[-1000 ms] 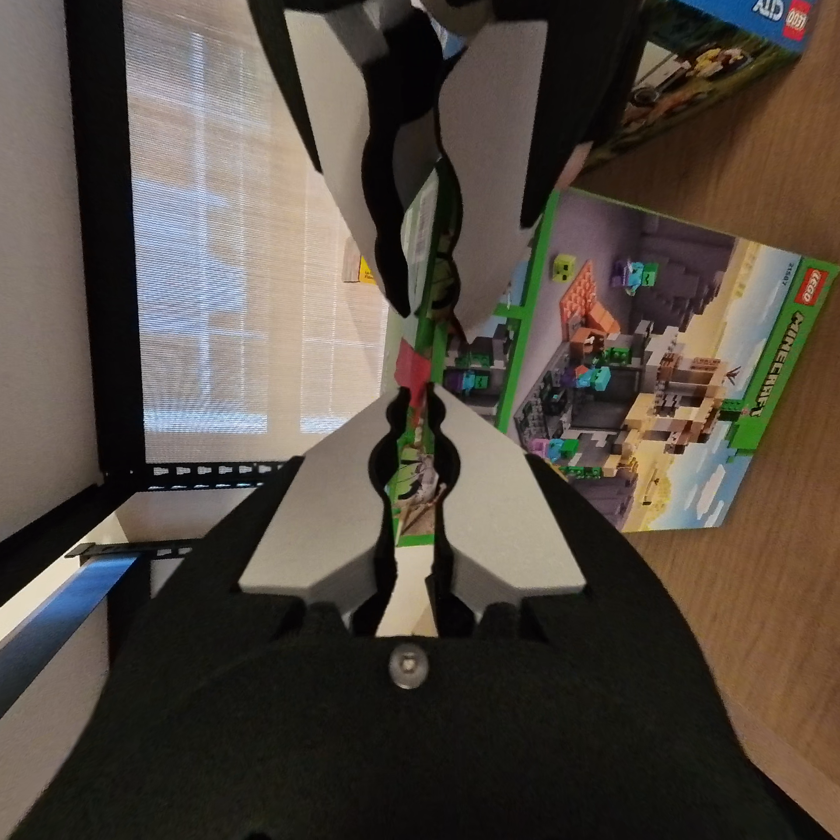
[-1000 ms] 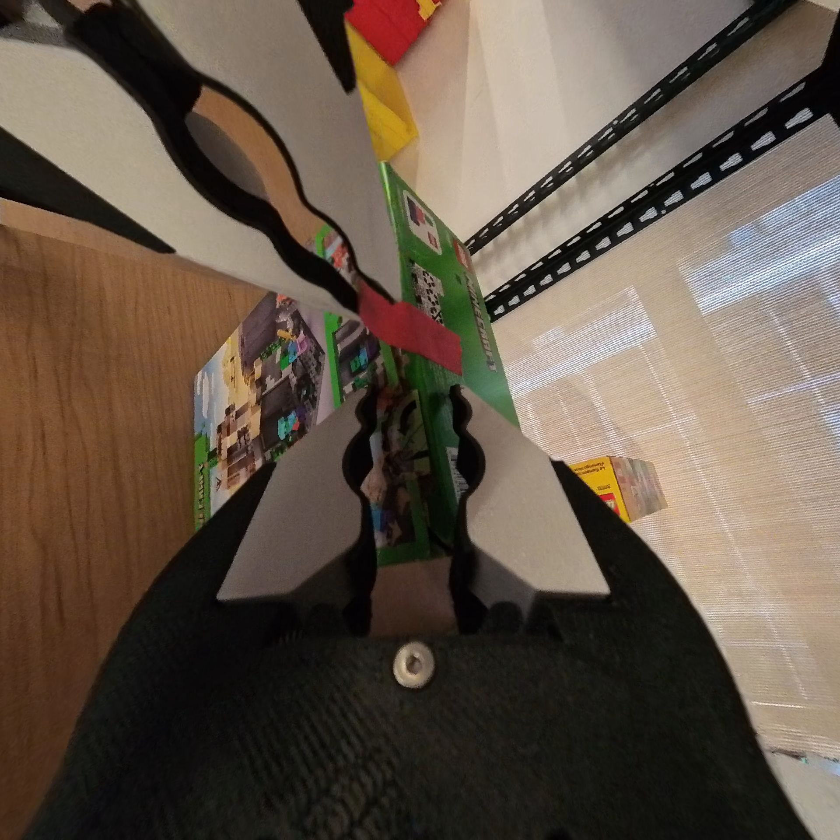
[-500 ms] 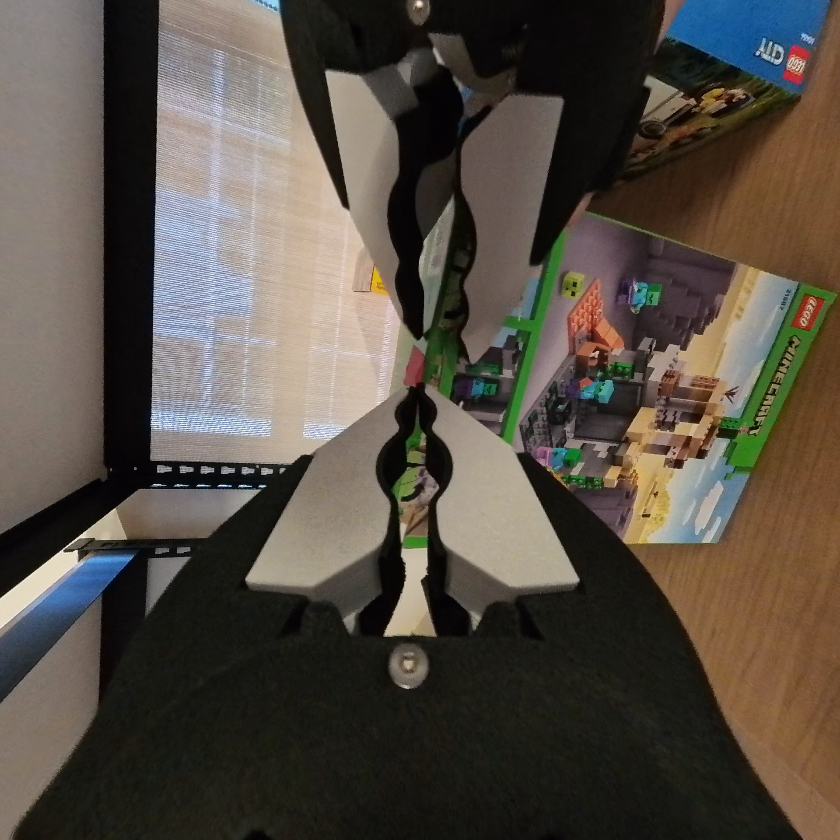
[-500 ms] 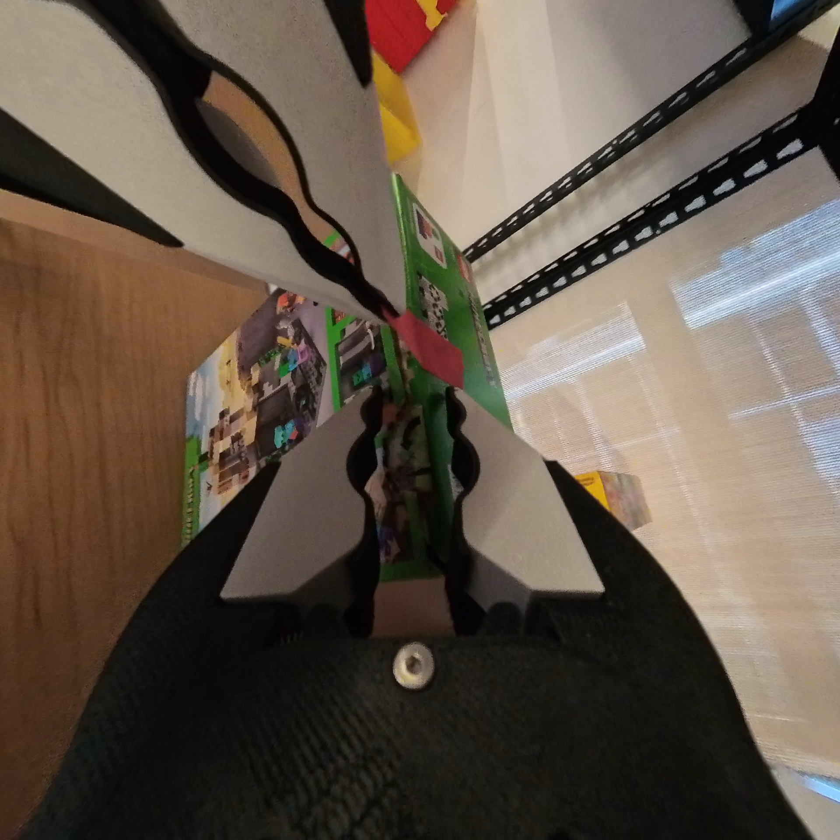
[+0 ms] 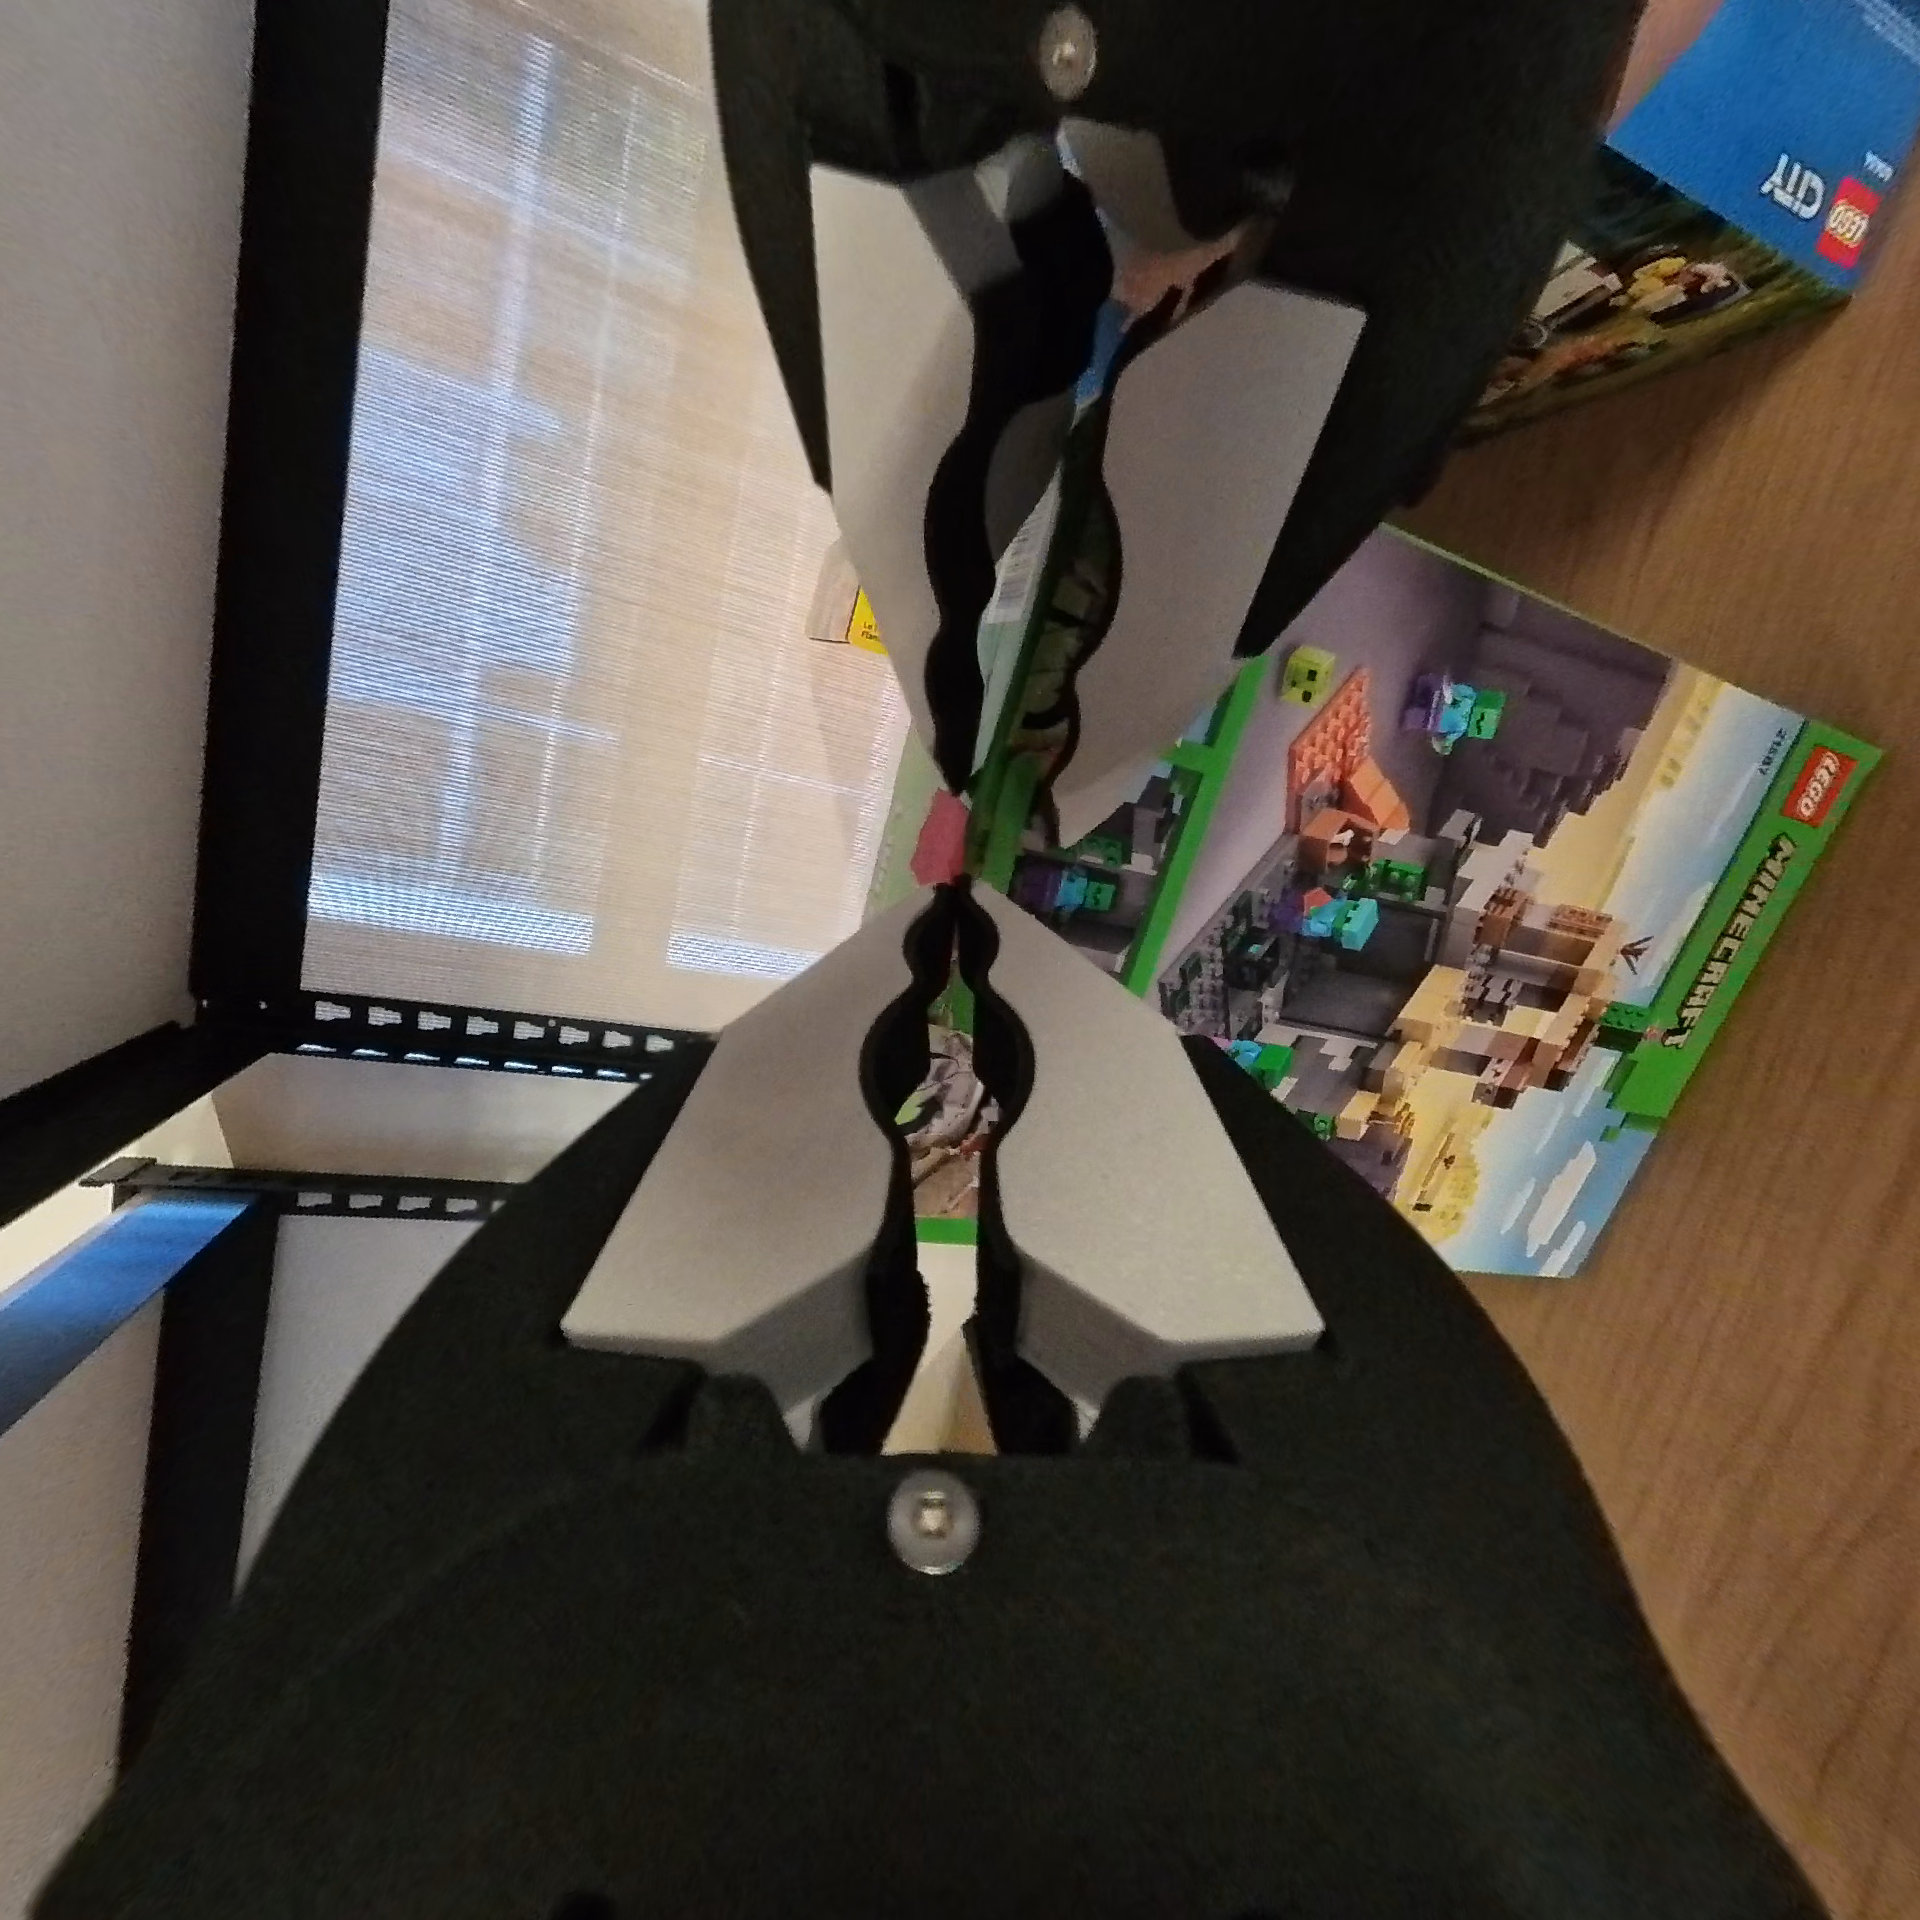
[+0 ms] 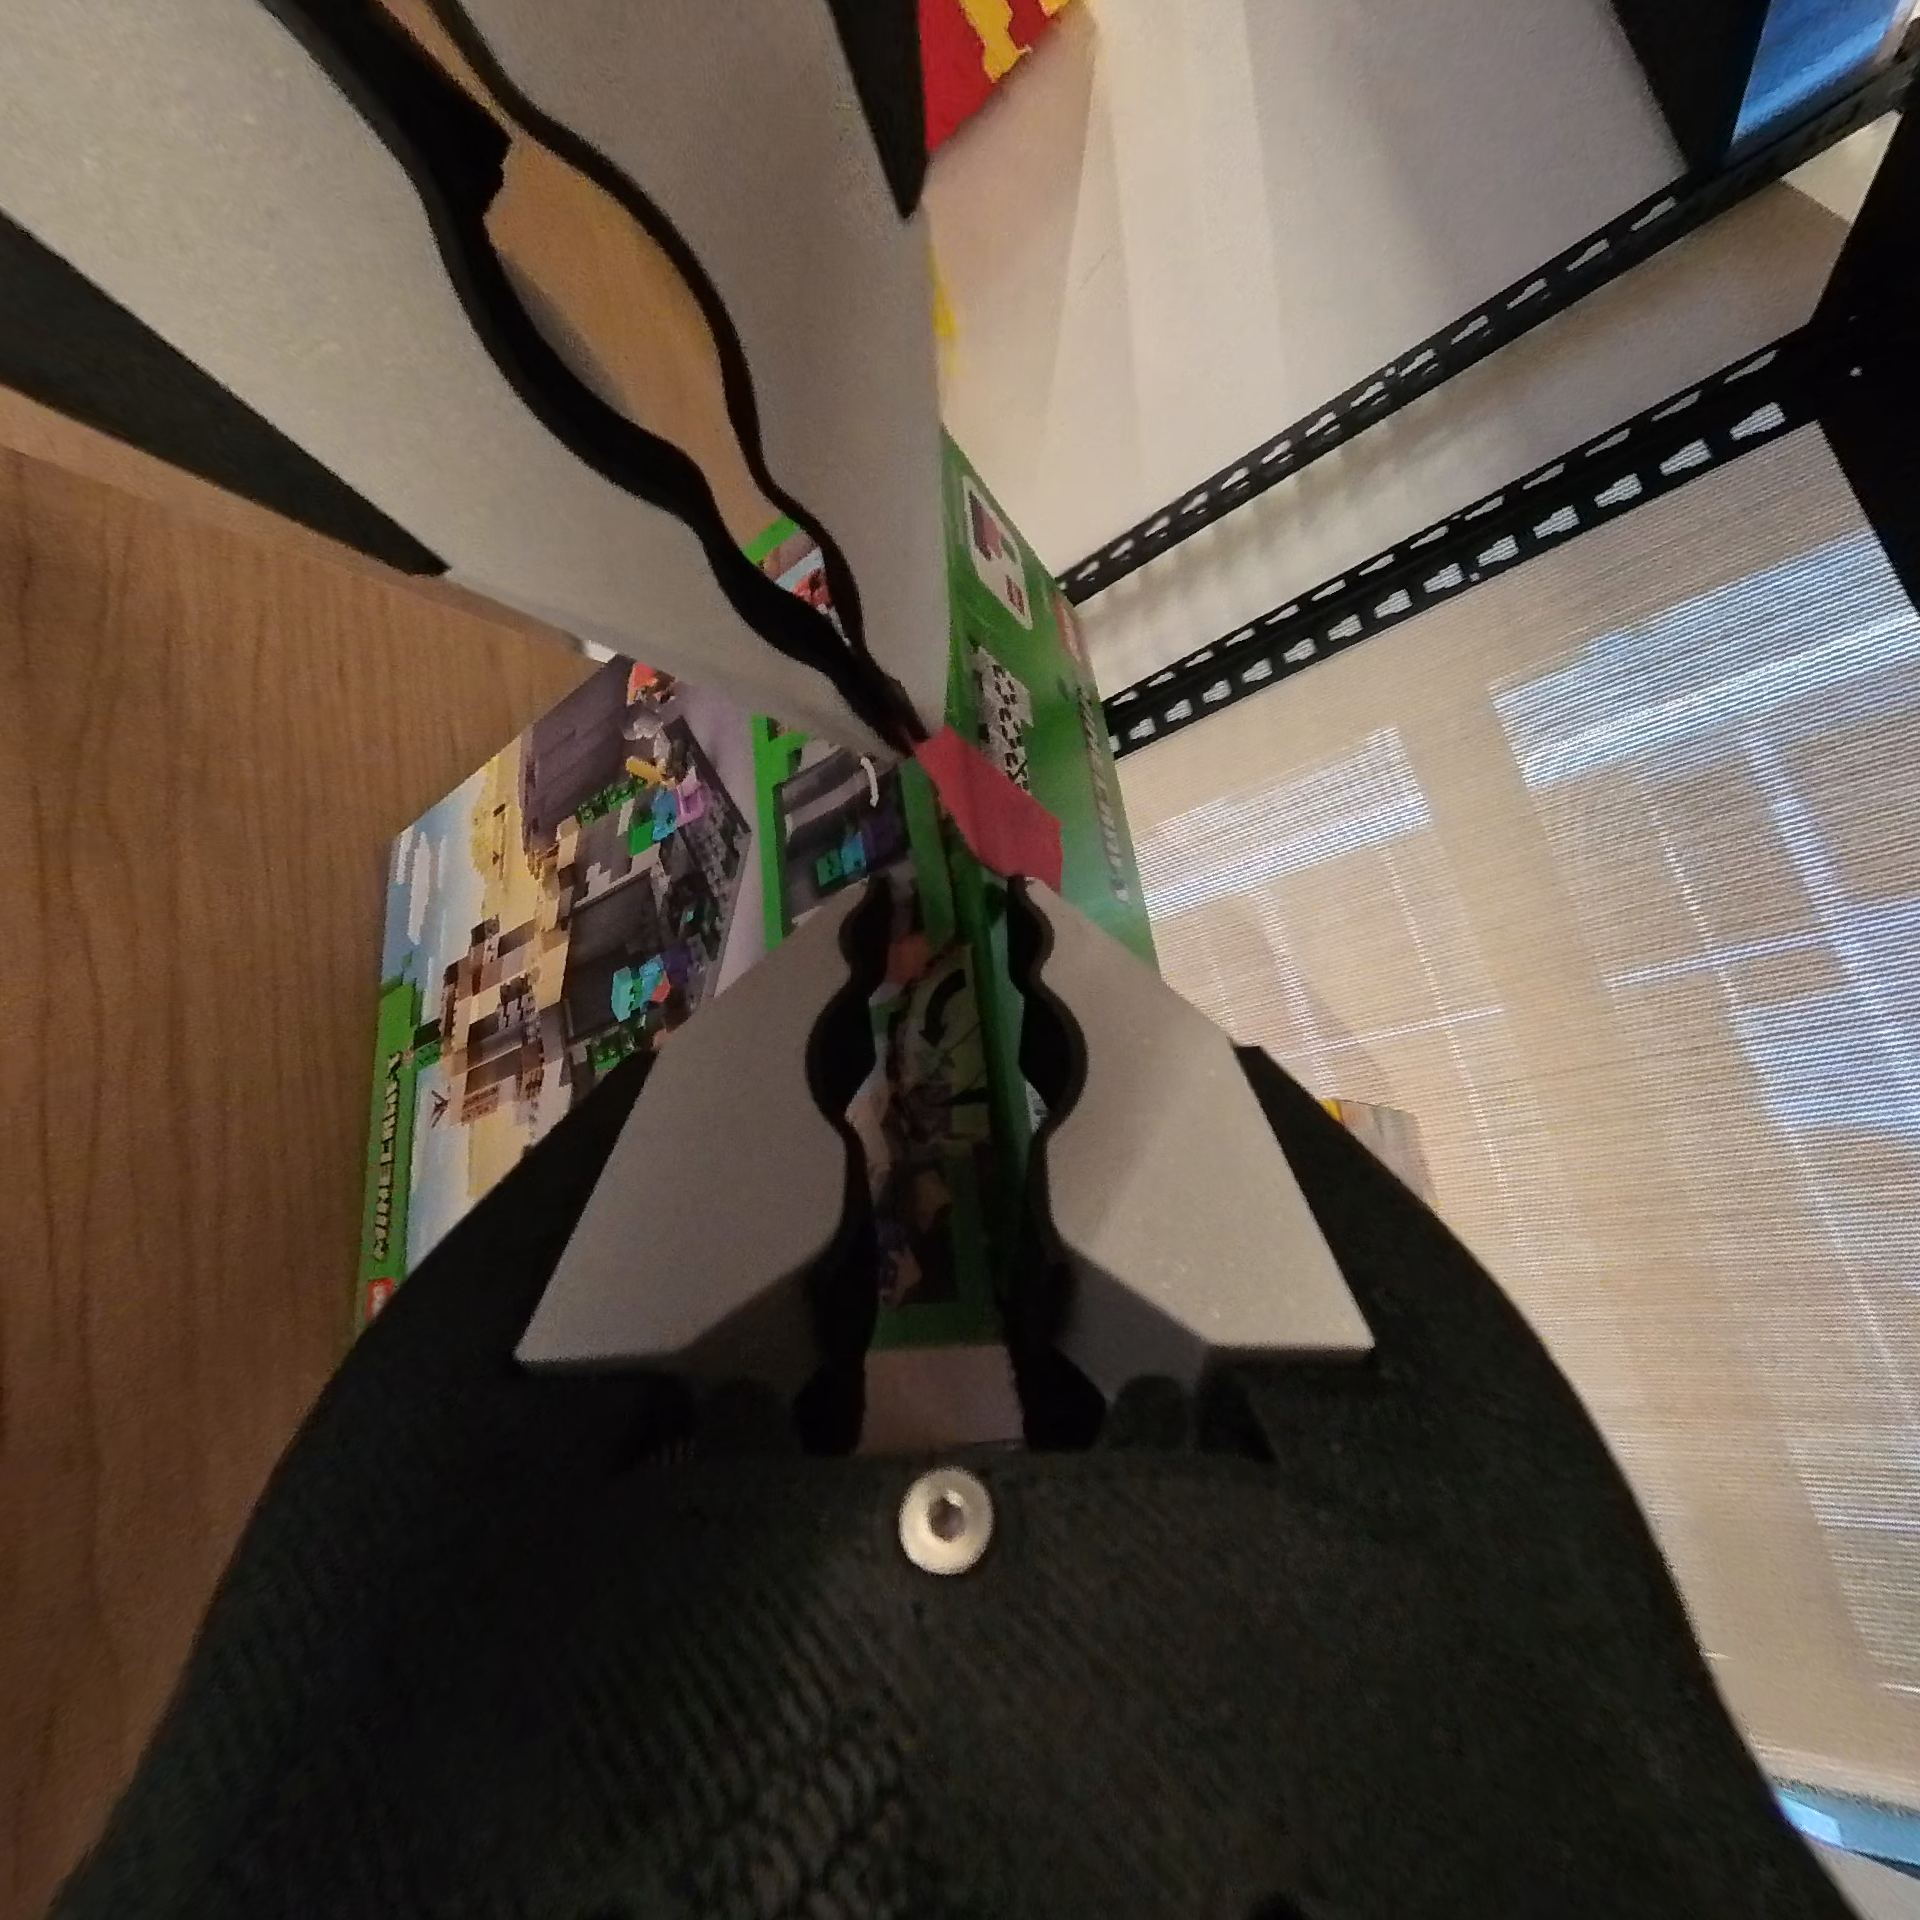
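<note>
Green toy-brick box (image 5: 1455, 935), one, printed with blocky building scenes; stands on one long edge on a wooden shelf board (image 5: 1766, 1455), its picture face turned outward, near the board's edge. A short strip of red tape (image 5: 940, 844) sits on the box's upper narrow edge, between the two grippers' tips. Left gripper (image 5: 961, 904): grey fingers with black wavy pads, drawn nearly together at the tips and nipping the box's thin top edge just beside the tape; a sliver of the box shows in the scalloped gap behind the tips. Right gripper (image 6: 951, 904): fingers set a little apart with the box's narrow green side between them and the pads lying against it; whether they press firmly cannot be told. The two grippers face each other, tips almost meeting over the tape; in the right wrist view the left gripper's tips close right at the tape's end. Blue-topped toy box (image 5: 1766, 177), one, lies at the far end of the board, behind the right gripper. Small yellow box (image 6: 1382, 1143), one, partly hidden by the right gripper. Black perforated shelf rails (image 6: 1403, 540) and a pale woven window blind (image 6: 1558, 935) beyond the board.
</note>
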`<state>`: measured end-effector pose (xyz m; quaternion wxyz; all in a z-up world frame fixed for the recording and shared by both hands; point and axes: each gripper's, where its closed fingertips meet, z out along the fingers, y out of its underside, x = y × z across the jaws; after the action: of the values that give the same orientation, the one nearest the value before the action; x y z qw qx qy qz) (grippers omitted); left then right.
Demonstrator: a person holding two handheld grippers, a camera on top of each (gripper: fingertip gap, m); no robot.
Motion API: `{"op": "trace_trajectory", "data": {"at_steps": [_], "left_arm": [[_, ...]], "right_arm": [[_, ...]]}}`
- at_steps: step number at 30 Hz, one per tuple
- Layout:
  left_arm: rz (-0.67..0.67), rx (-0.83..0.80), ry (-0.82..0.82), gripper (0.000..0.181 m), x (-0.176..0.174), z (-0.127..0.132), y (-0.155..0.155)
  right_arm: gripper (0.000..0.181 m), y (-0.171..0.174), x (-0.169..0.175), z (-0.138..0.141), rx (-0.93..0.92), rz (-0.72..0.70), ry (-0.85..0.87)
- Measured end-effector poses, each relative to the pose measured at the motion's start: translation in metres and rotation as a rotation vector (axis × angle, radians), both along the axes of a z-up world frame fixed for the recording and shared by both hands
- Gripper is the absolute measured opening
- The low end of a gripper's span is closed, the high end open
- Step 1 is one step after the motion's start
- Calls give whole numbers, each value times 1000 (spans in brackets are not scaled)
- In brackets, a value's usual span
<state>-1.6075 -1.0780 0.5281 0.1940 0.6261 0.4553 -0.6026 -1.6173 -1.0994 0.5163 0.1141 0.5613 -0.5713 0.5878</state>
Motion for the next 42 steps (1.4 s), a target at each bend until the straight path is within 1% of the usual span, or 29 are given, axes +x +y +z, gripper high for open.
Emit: {"op": "trace_trajectory", "data": {"at_steps": [5,10,14,18,20,22,25,27,31,32,34,37,40,42], "left_arm": [[27,29,-4,0,-1,-2,0],[51,-19,-26,0,1,-12,0],[59,-55,-9,0,0,-13,-1],[45,-7,39,0,1,-3,0],[35,50,57,0,1,-3,1],[30,65,64,0,1,-5,1],[39,33,50,0,1,-11,0],[46,16,51,0,1,-11,0],[45,12,82,0,1,-13,0],[43,14,90,0,1,-14,0],[41,11,110,0,1,-13,0],[42,-30,126,0,1,-9,1],[41,-71,142,0,2,-8,2],[37,-86,158,0,2,-9,2]], "right_arm": [[20,-1,0,0,44,5,6],[19,-1,0,0,11,-2,23],[19,-1,-1,0,0,-4,20],[20,1,1,0,41,11,2],[20,1,1,0,12,17,12],[22,1,1,-1,-30,19,32],[28,3,2,-2,-38,30,40],[36,4,4,-4,-36,60,56],[51,8,9,7,-92,119,39],[57,10,12,7,-90,145,52],[60,12,18,0,-73,180,108],[72,6,19,-13,-93,129,182],[80,1,21,-18,-207,96,218],[83,0,22,-21,-243,100,213]]}}
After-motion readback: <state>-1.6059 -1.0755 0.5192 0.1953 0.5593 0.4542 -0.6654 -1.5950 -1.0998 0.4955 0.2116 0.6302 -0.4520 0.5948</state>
